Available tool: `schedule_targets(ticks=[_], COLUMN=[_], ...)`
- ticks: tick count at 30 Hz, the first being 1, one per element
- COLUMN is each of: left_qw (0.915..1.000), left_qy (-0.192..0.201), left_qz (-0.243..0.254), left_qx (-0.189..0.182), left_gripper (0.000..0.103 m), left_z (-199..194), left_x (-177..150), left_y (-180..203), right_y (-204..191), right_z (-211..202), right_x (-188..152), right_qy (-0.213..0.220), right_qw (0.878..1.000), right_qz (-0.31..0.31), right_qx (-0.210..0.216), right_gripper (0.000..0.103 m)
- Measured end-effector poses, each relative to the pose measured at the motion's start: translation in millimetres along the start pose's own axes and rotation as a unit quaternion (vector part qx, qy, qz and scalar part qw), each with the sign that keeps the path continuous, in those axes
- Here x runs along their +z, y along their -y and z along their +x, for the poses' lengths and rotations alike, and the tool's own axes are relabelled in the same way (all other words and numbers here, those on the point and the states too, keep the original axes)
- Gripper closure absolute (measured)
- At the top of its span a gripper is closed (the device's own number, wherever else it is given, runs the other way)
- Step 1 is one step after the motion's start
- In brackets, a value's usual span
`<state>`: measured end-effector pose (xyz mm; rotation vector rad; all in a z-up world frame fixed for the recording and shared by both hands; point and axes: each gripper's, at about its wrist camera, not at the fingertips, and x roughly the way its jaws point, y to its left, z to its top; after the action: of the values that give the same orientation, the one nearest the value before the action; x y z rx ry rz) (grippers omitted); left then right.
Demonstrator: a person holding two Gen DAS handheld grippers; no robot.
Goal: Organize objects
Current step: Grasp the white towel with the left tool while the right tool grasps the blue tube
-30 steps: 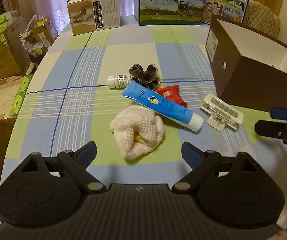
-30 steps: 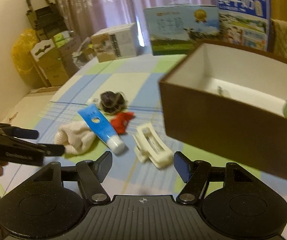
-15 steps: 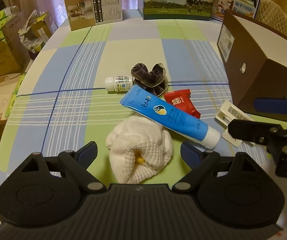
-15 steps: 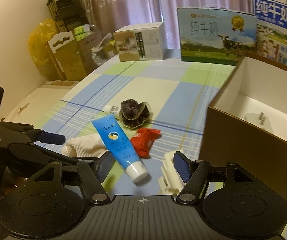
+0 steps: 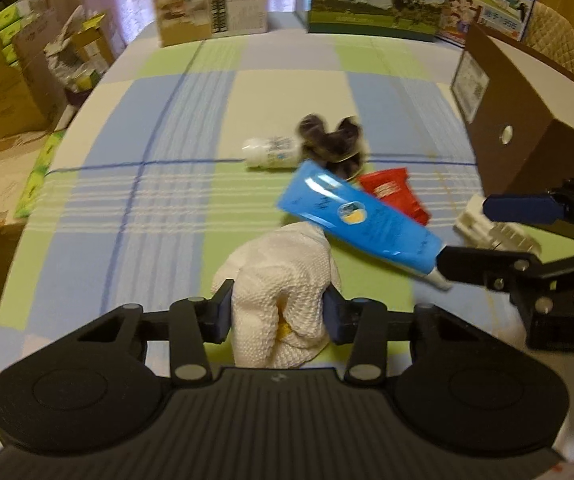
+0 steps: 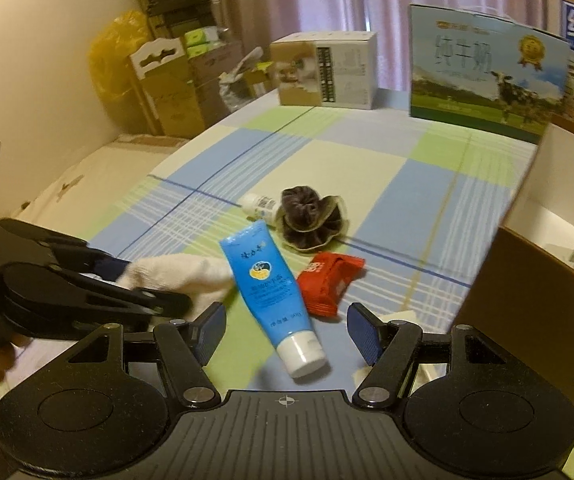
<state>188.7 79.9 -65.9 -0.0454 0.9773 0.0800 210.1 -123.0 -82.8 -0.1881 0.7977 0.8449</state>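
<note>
At the bottom centre of the left wrist view, the left gripper point(image 5: 277, 314) has its jaws clenched on the near end of a white knitted cloth point(image 5: 283, 280), which bulges up between the blue pads (something yellow shows in its folds). Just beyond it, right of centre, a blue tube point(image 5: 355, 222) lies slantwise on the checked counter point(image 5: 159, 200), its wide end overlapping the cloth and its white cap pointing lower right.

In the right wrist view, the right gripper point(image 6: 287, 332) sits at the bottom centre with its jaws released and spread to either side of the tube's cap end, not touching it. A white hair clip point(image 5: 495, 232) lies at the right edge, partly hidden behind that gripper.

Farther up, a red packet point(image 5: 393, 194) touches the tube, then a dark scrunchie point(image 5: 331, 144) with a small white bottle point(image 5: 269, 154) just beside it. A brown box point(image 5: 523, 120) stands open at the upper right.
</note>
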Motion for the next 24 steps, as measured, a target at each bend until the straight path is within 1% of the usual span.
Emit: schedule_targets(ticks=[5, 8, 10, 11, 12, 14, 17, 18, 21, 24], left_qw=[0.9992, 0.9981, 0.9976, 0.9976, 0.9977, 0.998, 0.998, 0.9979, 0.9976, 0.9978], left_qy=[-0.011, -0.011, -0.007, -0.006, -0.005, -0.002, 0.0, 0.0, 0.001, 0.003], left_qz=[-0.035, -0.058, -0.066, -0.067, -0.066, -0.06, -0.061, -0.063, -0.067, -0.065], left_qx=[0.017, 0.019, 0.017, 0.017, 0.018, 0.019, 0.017, 0.016, 0.013, 0.014], left_gripper=[0.063, 0.063, 0.063, 0.063, 0.063, 0.063, 0.063, 0.063, 0.063, 0.063], left_z=[-11, -15, -17, -17, -17, -17, -17, -17, -17, -17], left_x=[-9, -16, -19, -19, -19, -20, -21, -21, -22, -23], left_y=[-31, -45, -48, -48, -47, -45, -46, -46, -47, -46], right_y=[-8, -13, -15, -15, -16, -19, -23, -24, -30, -33], right_z=[20, 35, 44, 48, 52, 60, 63, 62, 55, 39], right_x=[1, 0, 0, 0, -1, -3, -9, -11, -19, -31], right_qy=[-0.023, -0.044, -0.05, -0.053, -0.055, -0.06, -0.053, -0.05, -0.056, -0.063], right_qw=[0.999, 0.998, 0.998, 0.997, 0.997, 0.996, 0.996, 0.996, 0.996, 0.997], right_qz=[-0.025, -0.039, -0.045, -0.048, -0.051, -0.056, -0.061, -0.063, -0.056, -0.02], right_qx=[0.004, -0.003, -0.007, -0.01, -0.016, -0.029, -0.036, -0.035, -0.034, -0.032], right_gripper=[0.038, 0.038, 0.039, 0.043, 0.053, 0.062, 0.067, 0.071, 0.072, 0.072])
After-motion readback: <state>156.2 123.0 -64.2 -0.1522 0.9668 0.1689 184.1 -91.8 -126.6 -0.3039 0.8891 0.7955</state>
